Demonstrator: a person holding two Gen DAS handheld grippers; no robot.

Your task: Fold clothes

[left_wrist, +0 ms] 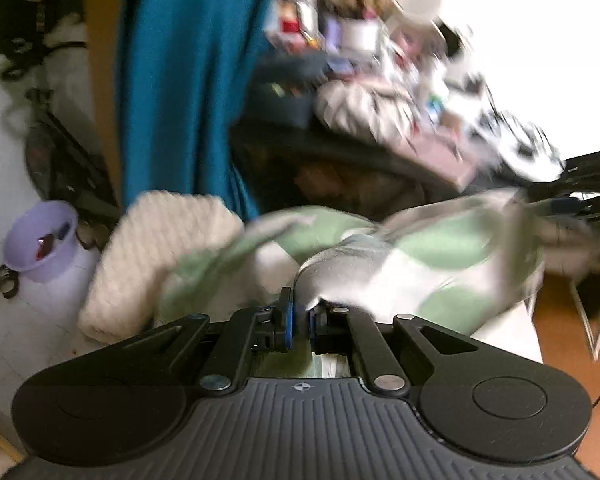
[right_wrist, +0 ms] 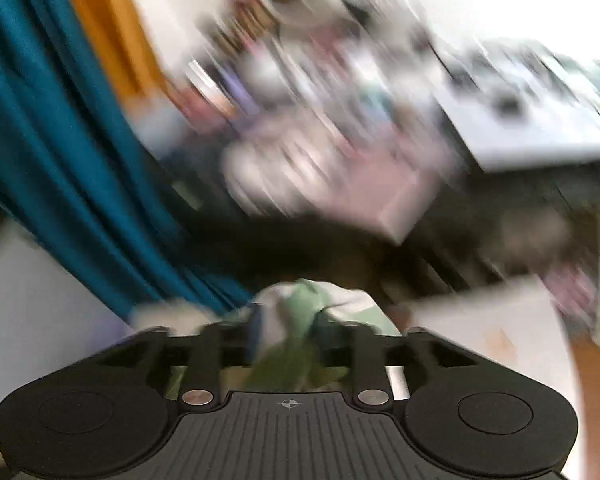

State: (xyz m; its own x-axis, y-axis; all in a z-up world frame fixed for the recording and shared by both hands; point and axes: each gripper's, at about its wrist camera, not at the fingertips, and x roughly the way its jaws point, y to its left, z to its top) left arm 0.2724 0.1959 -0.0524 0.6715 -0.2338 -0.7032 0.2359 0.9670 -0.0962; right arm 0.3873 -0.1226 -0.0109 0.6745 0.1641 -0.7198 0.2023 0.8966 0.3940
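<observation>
Left tongs [left_wrist: 300, 322] pinching green-white garment [left_wrist: 432, 264], right tongs [right_wrist: 286, 332] gripping it too, lilac bucket [left_wrist: 40, 240] holding small items

The garment [left_wrist: 440, 256] is a soft cloth in pale green and white patches, with a grey-white part near the middle. It is not folded. It is lifted and stretched sideways, with loose creases, and its edges are blurred. One end is pinched in the left claw [left_wrist: 300, 320], where a rounded grey-white fold rises just above the blue pads. From there the cloth spreads to the right toward the right claw [left_wrist: 572, 200] at the frame edge, but the contact there is too blurred to tell. In the right wrist view a bunch of the same garment [right_wrist: 300, 300] sits between the fingers of the right claw [right_wrist: 288, 332], green and white and crumpled.
</observation>
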